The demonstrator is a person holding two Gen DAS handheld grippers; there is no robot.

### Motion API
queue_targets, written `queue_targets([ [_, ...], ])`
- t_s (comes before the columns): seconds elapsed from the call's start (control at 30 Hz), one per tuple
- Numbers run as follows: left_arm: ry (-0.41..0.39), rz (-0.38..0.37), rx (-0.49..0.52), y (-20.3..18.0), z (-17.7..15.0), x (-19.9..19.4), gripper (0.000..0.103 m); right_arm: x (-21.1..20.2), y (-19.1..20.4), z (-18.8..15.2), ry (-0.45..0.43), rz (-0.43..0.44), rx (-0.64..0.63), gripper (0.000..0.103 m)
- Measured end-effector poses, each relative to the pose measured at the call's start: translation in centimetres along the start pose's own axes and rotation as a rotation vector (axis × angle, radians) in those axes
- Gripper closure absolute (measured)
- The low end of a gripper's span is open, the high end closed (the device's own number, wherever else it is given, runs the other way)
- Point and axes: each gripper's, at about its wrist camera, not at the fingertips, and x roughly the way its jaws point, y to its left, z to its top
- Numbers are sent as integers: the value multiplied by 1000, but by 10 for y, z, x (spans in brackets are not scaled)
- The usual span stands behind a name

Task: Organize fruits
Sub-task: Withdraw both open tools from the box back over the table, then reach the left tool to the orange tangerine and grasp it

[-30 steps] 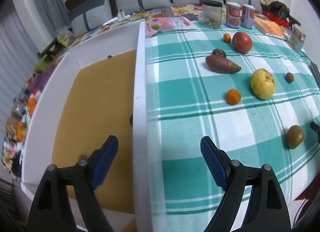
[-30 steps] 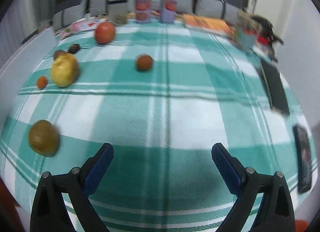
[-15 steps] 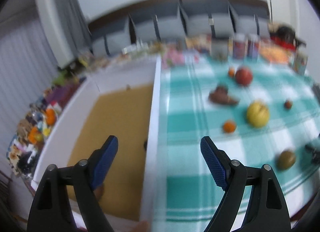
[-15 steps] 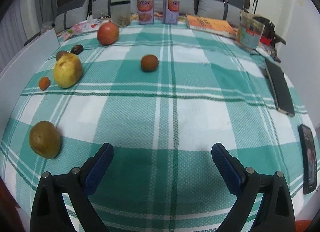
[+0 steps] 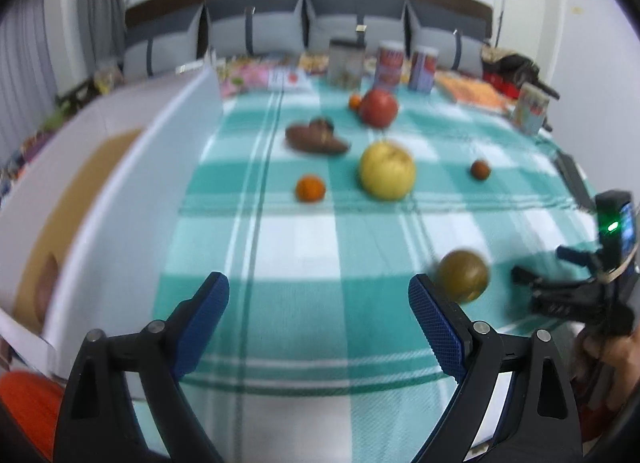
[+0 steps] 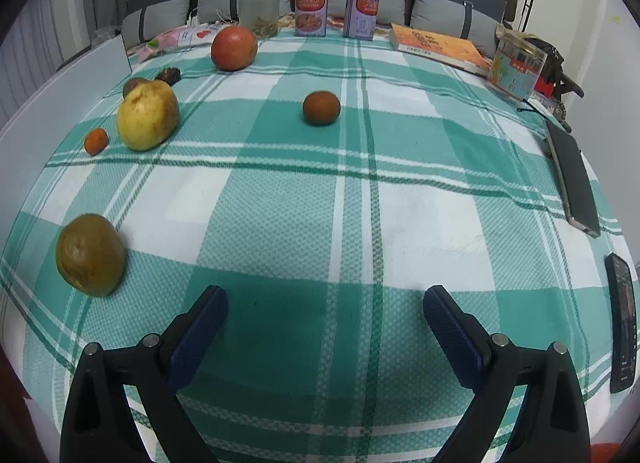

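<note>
Fruits lie on a green checked cloth (image 6: 320, 203). A brown-green round fruit (image 6: 90, 255) (image 5: 462, 275) sits nearest, left of my right gripper (image 6: 326, 315). A yellow apple (image 6: 147, 115) (image 5: 387, 171), a small orange (image 6: 96, 141) (image 5: 310, 188), a red apple (image 6: 234, 48) (image 5: 379, 107), a small brown fruit (image 6: 321, 108) (image 5: 480, 170) and a sweet potato (image 5: 316, 139) lie farther back. A white box with a cardboard floor (image 5: 132, 183) stands at the left. My left gripper (image 5: 318, 303) is open and empty over the cloth's front. My right gripper is open and empty; it shows in the left wrist view (image 5: 536, 271).
Two cartons (image 6: 336, 11), a clear jar (image 6: 258, 11), an orange book (image 6: 436, 47) and a printed box (image 6: 518, 67) stand at the back. Two phones (image 6: 572, 179) (image 6: 622, 323) lie at the right edge. Grey cushions line the back.
My left gripper has swung right, from over the box's wall to over the cloth; the brown-green fruit is now near its right finger. My right gripper has edged slightly forward.
</note>
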Motion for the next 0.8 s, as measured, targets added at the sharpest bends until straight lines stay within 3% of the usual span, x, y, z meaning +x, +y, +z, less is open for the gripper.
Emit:
queue_targets([
  [0.23, 95, -2, -93, 21, -16, 34, 10, 5, -6, -2, 7, 17, 42, 0],
  [0.47, 171, 3, -71, 22, -32, 57, 10, 4, -5, -5, -22, 16, 41, 0],
  [0.63, 169, 25, 9, 14, -36, 57, 7, 3, -5, -6, -35, 15, 44, 0],
  [0.8, 154, 35, 5, 15, -38, 56, 4, 3, -5, -6, -37, 16, 44, 0],
])
